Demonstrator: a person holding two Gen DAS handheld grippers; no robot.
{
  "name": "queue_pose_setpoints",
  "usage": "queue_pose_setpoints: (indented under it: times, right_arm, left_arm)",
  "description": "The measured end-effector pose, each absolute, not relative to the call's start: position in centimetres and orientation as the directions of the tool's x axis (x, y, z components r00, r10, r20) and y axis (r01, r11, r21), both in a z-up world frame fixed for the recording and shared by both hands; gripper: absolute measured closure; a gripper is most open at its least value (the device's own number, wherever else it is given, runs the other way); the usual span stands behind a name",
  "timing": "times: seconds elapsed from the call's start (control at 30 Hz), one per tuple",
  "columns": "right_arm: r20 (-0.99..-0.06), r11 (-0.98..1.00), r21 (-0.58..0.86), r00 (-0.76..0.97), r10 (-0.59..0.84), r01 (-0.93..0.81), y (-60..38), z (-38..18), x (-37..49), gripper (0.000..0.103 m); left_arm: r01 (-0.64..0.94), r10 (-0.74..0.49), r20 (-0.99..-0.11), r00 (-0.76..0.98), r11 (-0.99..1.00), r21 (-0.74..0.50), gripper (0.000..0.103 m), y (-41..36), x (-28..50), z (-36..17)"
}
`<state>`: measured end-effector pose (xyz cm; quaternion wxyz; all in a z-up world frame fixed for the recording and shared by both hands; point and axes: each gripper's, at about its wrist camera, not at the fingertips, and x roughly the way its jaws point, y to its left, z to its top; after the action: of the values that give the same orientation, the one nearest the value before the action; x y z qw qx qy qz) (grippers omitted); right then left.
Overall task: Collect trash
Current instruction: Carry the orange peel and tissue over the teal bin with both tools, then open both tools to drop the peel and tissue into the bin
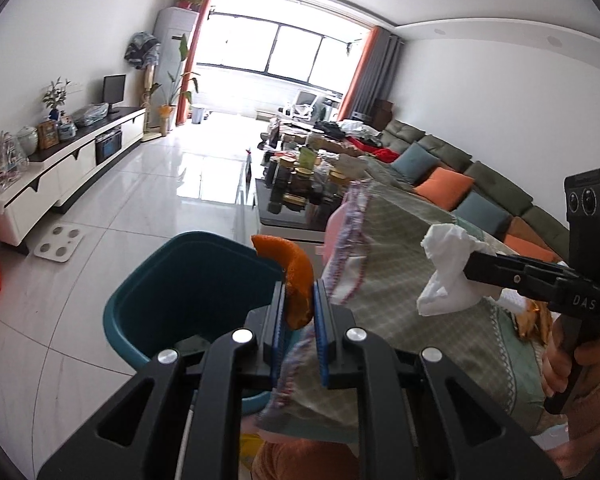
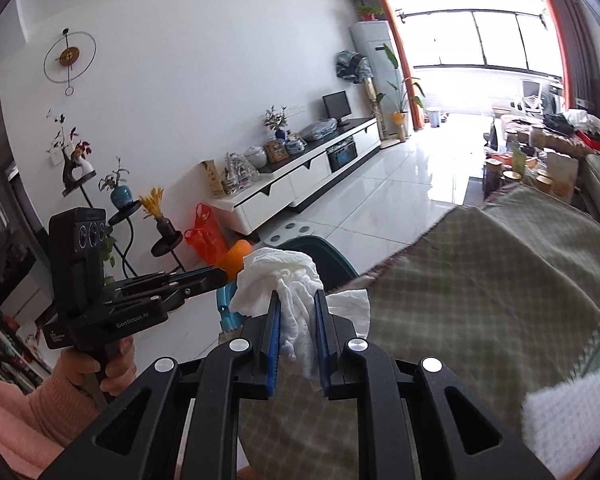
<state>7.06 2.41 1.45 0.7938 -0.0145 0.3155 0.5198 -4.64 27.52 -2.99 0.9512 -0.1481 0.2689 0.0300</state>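
Note:
My left gripper (image 1: 299,298) is shut on a curved piece of orange peel (image 1: 296,280) and holds it at the right rim of a teal trash bin (image 1: 148,304) on the floor. My right gripper (image 2: 296,308) is shut on a crumpled white tissue (image 2: 284,280), held over the edge of a table with a green checked cloth (image 2: 480,280). In the left wrist view the right gripper (image 1: 470,266) and its tissue (image 1: 448,276) are to the right. In the right wrist view the left gripper (image 2: 222,274) with the peel (image 2: 236,260) is to the left, and the bin's rim (image 2: 332,256) shows behind the tissue.
The checked cloth (image 1: 412,240) hangs off the table's edge beside the bin. A glass coffee table crowded with jars (image 1: 300,184) stands beyond, with a sofa (image 1: 460,168) on the right. A white TV cabinet (image 1: 60,168), a scale (image 1: 58,242) and an orange bag (image 2: 206,232) line the left.

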Motion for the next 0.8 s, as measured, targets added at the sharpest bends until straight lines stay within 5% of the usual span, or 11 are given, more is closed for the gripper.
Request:
queue_pose_setpoints:
  times: [0.8]
  right_arm:
    - [-0.586,0.433,0.389,0.144,0.797,-0.813,11.8,-1.4,11.1,0.087]
  left_arm:
    - [-0.252,0.036,-0.611,0.791,0.929,-0.271,0.088,30.7,-1.2,-6.8]
